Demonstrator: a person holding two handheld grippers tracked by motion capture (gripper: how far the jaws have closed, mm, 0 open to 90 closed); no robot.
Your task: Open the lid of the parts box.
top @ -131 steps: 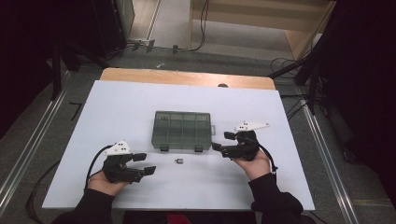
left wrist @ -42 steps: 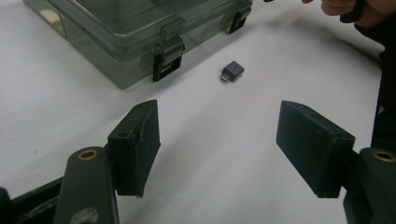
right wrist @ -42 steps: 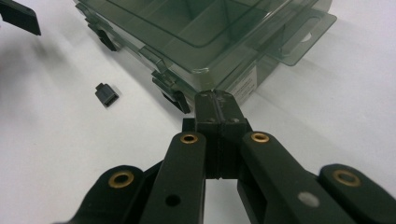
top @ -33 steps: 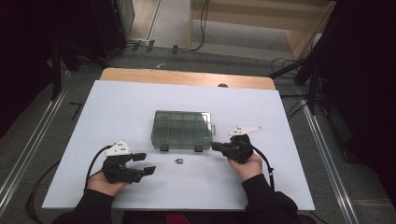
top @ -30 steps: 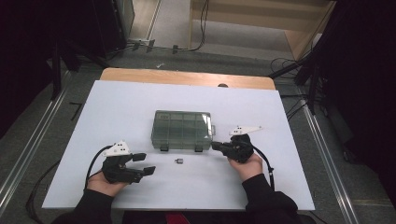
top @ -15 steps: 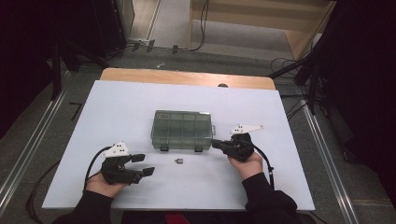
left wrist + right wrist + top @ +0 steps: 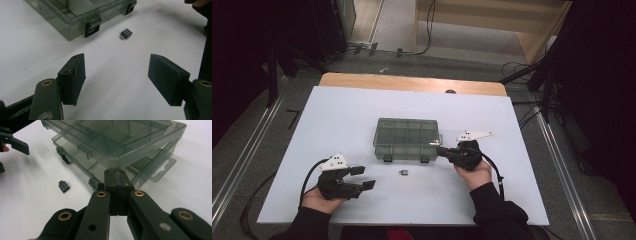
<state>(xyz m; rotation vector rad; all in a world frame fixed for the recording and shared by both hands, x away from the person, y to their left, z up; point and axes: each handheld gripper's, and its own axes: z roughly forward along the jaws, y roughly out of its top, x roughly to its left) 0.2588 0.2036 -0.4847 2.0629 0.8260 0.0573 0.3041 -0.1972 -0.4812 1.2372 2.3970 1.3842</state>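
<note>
Right tongs (image 7: 116, 178), clenched, now prop the box (image 7: 407, 138) lid slightly up at its corner; left tongs (image 7: 362, 178) wait released near the adapter (image 7: 403, 173).

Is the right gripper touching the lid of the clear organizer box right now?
Touching. In the right gripper view the right gripper, its fingers shut together, presses its tips against the edge of the lid, which stands lifted off the box base.

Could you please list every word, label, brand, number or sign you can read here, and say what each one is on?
No text can be read in these pictures.
Clear compartment box: no label or print visible.
Small dark adapter: no marking to be made out.
Left gripper and right gripper: black jaws, bare of any lettering.
White table: plain.
</note>
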